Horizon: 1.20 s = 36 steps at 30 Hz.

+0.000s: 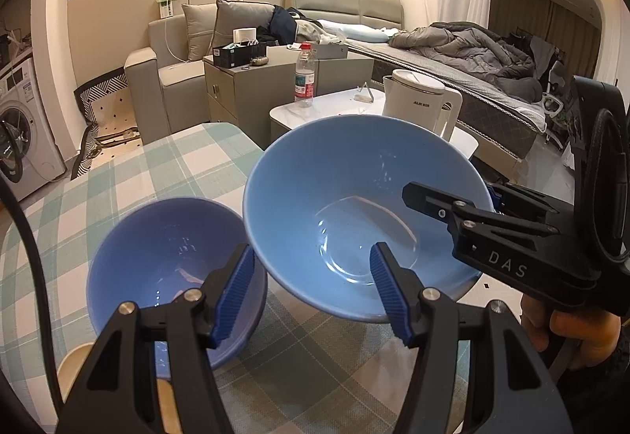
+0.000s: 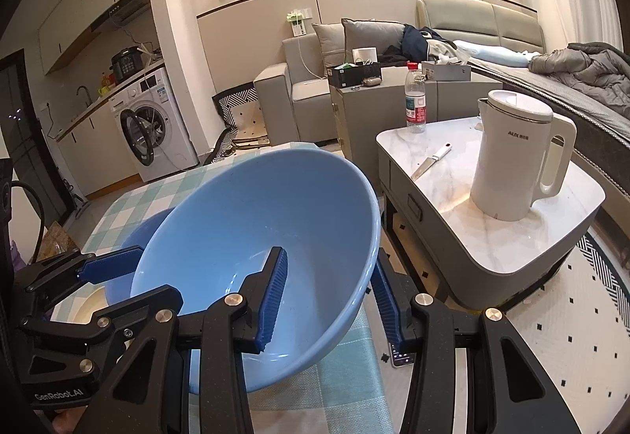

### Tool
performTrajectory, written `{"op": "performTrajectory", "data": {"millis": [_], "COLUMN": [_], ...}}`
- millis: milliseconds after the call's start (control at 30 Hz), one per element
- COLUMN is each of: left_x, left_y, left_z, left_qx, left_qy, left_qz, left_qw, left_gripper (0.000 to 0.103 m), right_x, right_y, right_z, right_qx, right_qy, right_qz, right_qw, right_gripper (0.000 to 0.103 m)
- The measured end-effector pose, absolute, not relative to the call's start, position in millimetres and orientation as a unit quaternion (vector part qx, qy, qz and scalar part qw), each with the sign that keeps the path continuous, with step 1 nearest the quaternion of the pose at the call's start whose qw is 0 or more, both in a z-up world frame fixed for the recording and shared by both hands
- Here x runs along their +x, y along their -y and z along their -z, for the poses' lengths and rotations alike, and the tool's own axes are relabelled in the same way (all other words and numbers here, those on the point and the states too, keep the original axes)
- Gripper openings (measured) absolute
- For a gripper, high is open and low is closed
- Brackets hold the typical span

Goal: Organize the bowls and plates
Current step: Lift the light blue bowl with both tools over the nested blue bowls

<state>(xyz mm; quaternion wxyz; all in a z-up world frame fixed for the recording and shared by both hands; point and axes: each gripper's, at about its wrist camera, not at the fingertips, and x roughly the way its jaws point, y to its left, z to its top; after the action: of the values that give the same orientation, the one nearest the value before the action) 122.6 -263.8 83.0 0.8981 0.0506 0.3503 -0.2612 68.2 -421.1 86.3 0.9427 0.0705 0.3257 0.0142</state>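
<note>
The right gripper (image 2: 328,300) clamps the big blue bowl (image 2: 252,249) by its rim, tilted above the smaller bowl (image 1: 165,257) for nesting, while the left gripper (image 1: 311,292) hangs half-open, empty.

Bare checked surface (image 1: 165,166) lies open behind the small bowl (image 1: 165,257). The big bowl (image 1: 354,205), tilted, fills the middle, its rim just beside the small one's. Right of it, kettle (image 2: 516,162) and bottle (image 2: 416,99) crowd the side table (image 2: 453,198).

both wrist cams close, angled down over table; share light-blue bowl (image 1: 362,213) (image 2: 252,237).
</note>
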Motion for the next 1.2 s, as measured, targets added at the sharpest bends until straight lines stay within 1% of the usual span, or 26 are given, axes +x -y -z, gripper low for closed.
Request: {"op": "performTrajectory", "data": {"millis": [1200], "left_x": [114.3], "left_y": [208.1], "left_z": [-105.4], "left_qx": [0.036], "left_qy": [-0.318], "left_qz": [0.236], "left_qw": [0.918], "left_gripper": [0.061], "right_x": [59.2], "right_y": [357.3], "right_z": [-109.4], "right_qx": [0.047], "right_qy": [-0.3], "right_qz": [-0.044], "right_qw": [0.952], "right_gripper": [0.045]}}
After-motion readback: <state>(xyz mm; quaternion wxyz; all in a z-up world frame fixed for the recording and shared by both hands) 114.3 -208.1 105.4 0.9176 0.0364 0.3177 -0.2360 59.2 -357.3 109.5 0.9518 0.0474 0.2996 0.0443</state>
